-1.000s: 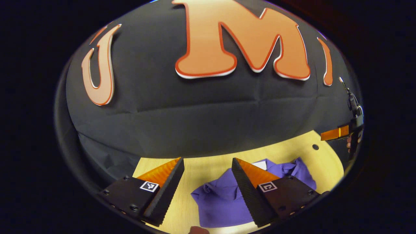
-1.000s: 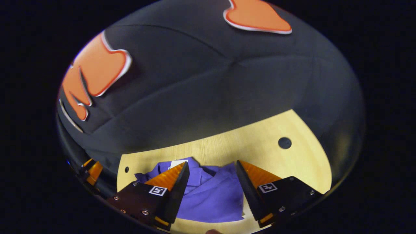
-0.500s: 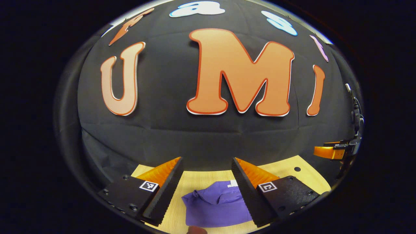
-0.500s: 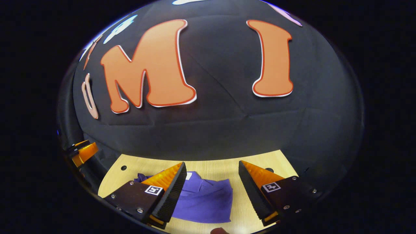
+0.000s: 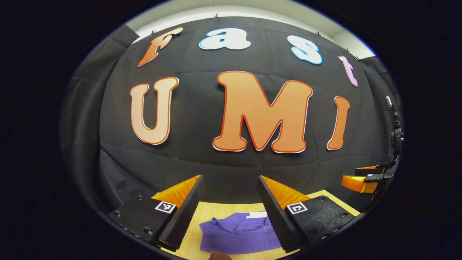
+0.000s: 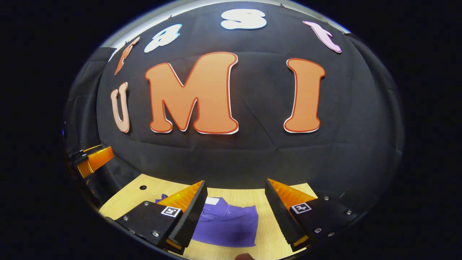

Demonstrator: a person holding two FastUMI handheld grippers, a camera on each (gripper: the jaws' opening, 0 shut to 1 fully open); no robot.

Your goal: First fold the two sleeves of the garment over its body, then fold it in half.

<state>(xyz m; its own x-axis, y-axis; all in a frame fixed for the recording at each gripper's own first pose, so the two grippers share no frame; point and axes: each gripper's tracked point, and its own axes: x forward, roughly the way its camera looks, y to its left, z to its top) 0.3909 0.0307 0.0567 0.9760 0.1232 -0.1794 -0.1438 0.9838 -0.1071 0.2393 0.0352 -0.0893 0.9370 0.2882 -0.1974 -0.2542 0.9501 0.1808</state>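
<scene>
The purple garment (image 5: pixel 238 234) lies folded into a compact bundle on the light wooden table (image 5: pixel 223 208), its white neck label (image 5: pixel 257 215) on the edge facing the black cloth wall (image 5: pixel 202 162). In the left gripper view, the left gripper (image 5: pixel 230 184) is held above the garment with its two fingers spread apart and nothing between them; the garment shows through the gap, low and clear of both fingers. Off to the right of the garment in that view, the right gripper (image 5: pixel 361 180) appears at the rim, too small to judge there. In the right gripper view, the right gripper (image 6: pixel 235 187) likewise sits above the garment (image 6: pixel 227 225), fingers parted and empty; the garment lies below the left finger and the gap, not touched. The label (image 6: pixel 212 200) again faces the wall. A small round hole (image 6: pixel 143 187) in the table (image 6: pixel 278 238) sits left of the garment. The left gripper (image 6: pixel 94 159) shows far left of the garment, fingers' state unreadable from there.
</scene>
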